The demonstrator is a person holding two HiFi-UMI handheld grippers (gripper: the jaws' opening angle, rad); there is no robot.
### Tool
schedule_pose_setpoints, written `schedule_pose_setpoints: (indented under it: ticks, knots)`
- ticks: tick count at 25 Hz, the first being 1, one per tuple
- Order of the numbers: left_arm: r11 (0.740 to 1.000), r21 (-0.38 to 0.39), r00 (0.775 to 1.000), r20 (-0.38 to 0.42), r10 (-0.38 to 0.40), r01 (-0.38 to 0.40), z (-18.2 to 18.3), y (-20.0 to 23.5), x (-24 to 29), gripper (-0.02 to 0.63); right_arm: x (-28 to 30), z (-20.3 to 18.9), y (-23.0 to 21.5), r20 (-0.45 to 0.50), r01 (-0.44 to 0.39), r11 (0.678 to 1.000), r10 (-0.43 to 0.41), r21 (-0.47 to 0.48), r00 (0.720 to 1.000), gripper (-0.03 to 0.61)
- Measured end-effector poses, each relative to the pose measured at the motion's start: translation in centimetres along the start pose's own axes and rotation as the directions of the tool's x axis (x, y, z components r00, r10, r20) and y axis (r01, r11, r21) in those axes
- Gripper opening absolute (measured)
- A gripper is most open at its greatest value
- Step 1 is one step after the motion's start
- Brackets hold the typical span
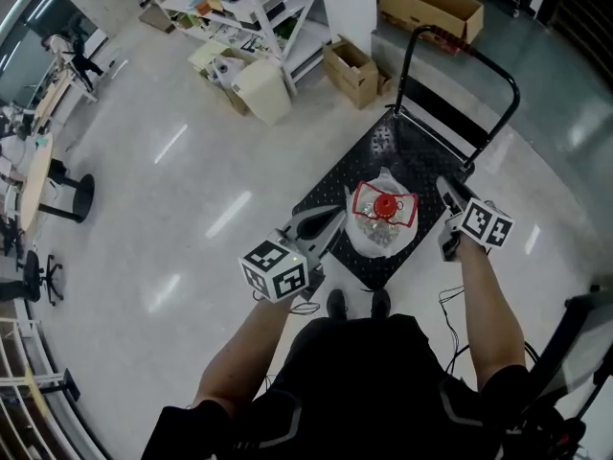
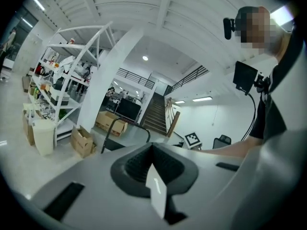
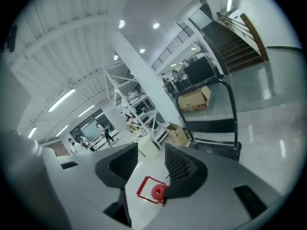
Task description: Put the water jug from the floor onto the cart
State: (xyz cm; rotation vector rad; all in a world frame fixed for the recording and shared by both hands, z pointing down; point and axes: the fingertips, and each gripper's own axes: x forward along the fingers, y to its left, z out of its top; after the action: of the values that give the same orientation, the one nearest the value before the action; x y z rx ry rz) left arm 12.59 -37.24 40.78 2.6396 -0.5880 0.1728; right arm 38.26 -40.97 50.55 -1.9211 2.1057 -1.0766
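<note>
The clear water jug (image 1: 383, 226) with a red cap (image 1: 384, 205) and red handle stands upright on the near end of the black cart (image 1: 330, 192). My left gripper (image 1: 330, 220) hovers just left of the jug, apart from it; in the left gripper view its jaws (image 2: 152, 147) meet with nothing held. My right gripper (image 1: 448, 192) hangs to the jug's right, clear of it. The right gripper (image 3: 151, 153) stands open, and the jug's red cap (image 3: 157, 191) shows far below through the gap.
The cart's black push handle (image 1: 460, 56) rises at its far end. Cardboard boxes (image 1: 352, 70) (image 1: 429, 6), a white bin (image 1: 261, 89) and a shelving rack (image 1: 239, 8) stand beyond it. The person's feet (image 1: 335, 303) are at the cart's near edge. Shiny floor lies to the left.
</note>
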Motion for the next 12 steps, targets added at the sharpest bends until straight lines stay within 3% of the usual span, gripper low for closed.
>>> schedule_pose_setpoints:
  ticks: [3,5,8,12]
  knots:
    - [0.996,0.052,0.997,0.031,-0.073,0.072,2.5,-1.6,0.0,0.000,-1.8,2.5,4.7,0.025,-0.054,0.986,0.058,-0.155,0.998,0.147]
    - [0.990,0.098,0.994,0.043,-0.105,0.100,4.0,-2.3,0.0,0.000,-2.7,3.1,7.6,0.014,-0.086,0.964,0.093,-0.252,0.996,0.000]
    - [0.987,0.118,0.991,0.056,-0.118,0.111,5.0,-2.8,0.1,0.000,-3.4,2.2,10.4,-0.038,-0.129,0.934,0.123,-0.334,0.992,0.000]
    - [0.984,0.098,0.987,0.054,-0.152,0.147,5.0,-3.6,0.1,0.000,-4.7,1.7,11.4,-0.034,-0.096,0.938,0.089,-0.334,0.995,0.000]
